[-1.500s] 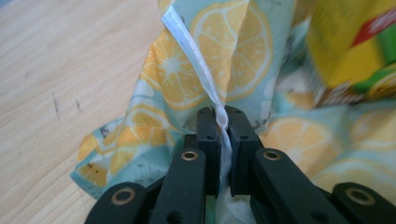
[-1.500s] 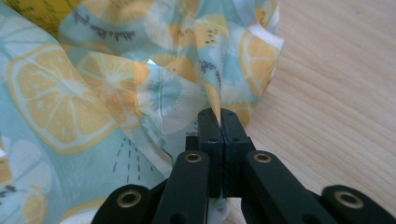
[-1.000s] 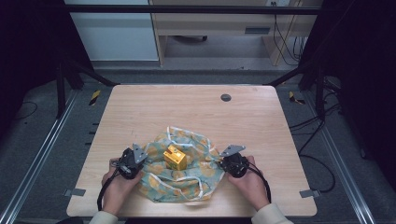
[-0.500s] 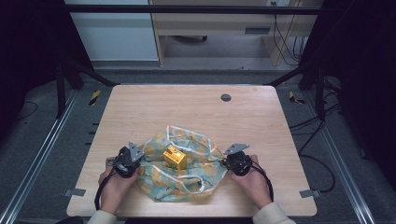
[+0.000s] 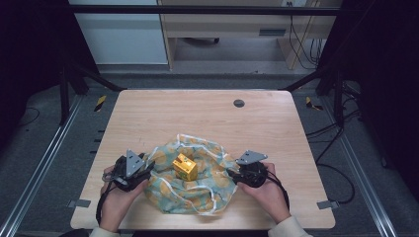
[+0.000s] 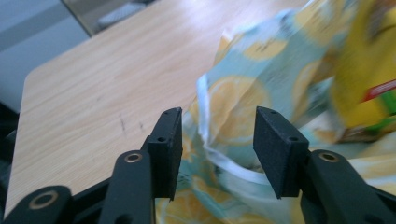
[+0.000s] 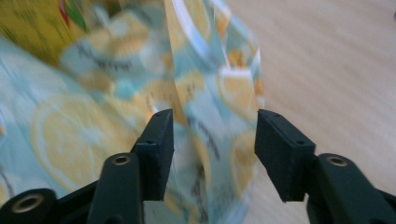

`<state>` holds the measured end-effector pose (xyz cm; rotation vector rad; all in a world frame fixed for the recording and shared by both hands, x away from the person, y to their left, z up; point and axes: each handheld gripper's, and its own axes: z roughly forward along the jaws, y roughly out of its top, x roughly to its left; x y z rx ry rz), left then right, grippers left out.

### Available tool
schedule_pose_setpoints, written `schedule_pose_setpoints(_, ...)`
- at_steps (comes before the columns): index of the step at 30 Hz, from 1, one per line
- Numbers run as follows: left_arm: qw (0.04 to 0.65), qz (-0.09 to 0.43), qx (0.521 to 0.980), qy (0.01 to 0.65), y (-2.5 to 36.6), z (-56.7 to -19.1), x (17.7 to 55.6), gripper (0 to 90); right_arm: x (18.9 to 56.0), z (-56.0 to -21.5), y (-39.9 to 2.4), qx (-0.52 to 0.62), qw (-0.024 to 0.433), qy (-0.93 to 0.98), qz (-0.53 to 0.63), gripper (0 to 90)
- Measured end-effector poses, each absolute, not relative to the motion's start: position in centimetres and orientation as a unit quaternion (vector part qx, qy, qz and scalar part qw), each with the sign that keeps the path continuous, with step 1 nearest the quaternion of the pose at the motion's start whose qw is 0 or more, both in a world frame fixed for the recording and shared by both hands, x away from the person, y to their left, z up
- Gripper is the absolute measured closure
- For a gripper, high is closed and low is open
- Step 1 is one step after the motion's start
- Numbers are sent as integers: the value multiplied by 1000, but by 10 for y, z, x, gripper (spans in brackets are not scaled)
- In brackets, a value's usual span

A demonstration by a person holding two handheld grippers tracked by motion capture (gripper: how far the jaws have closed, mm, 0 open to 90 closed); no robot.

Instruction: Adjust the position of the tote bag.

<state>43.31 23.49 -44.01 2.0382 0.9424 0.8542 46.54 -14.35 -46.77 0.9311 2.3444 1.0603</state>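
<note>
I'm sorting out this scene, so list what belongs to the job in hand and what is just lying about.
In the job:
- lemon-print cloth, spread on the table
- yellow box, standing on the cloth
- left gripper and right gripper, at the cloth's two sides, fingers just opened, cloth between them

Lying about:
- dark round disc, near the table's far edge
</note>
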Motion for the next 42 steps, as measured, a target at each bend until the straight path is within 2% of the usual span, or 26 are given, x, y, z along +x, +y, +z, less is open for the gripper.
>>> schedule_pose_setpoints(3, 373, 309, 799, 358, 230, -439, 424, 524, 470, -463, -136, 327, 200, 832, 401, 437)
schedule_pose_setpoints(8, 334, 274, 833, 346, 215, -453, 421, 522, 487, -462, -119, 320, 193, 837, 399, 440)
schedule_pose_setpoints(13, 303, 267, 854, 328, 212, -463, 414, 524, 503, -465, -103, 323, 187, 842, 390, 616)
schedule_pose_setpoints(16, 282, 251, 867, 324, 208, -470, 411, 526, 518, -467, -102, 373, 189, 822, 387, 686)
schedule_pose_setpoints(21, 275, 261, 871, 311, 205, -470, 409, 519, 544, -465, -95, 427, 185, 802, 373, 614)
schedule_pose_setpoints(29, 299, 255, 863, 319, 205, -466, 410, 481, 554, -468, -95, 443, 176, 805, 354, 429)
schedule_pose_setpoints(35, 322, 275, 849, 316, 203, -460, 406, 362, 546, -457, -95, 436, 183, 803, 362, 210)
schedule_pose_setpoints(42, 358, 279, 826, 334, 207, -454, 408, 203, 526, -437, -102, 420, 186, 792, 403, 143)
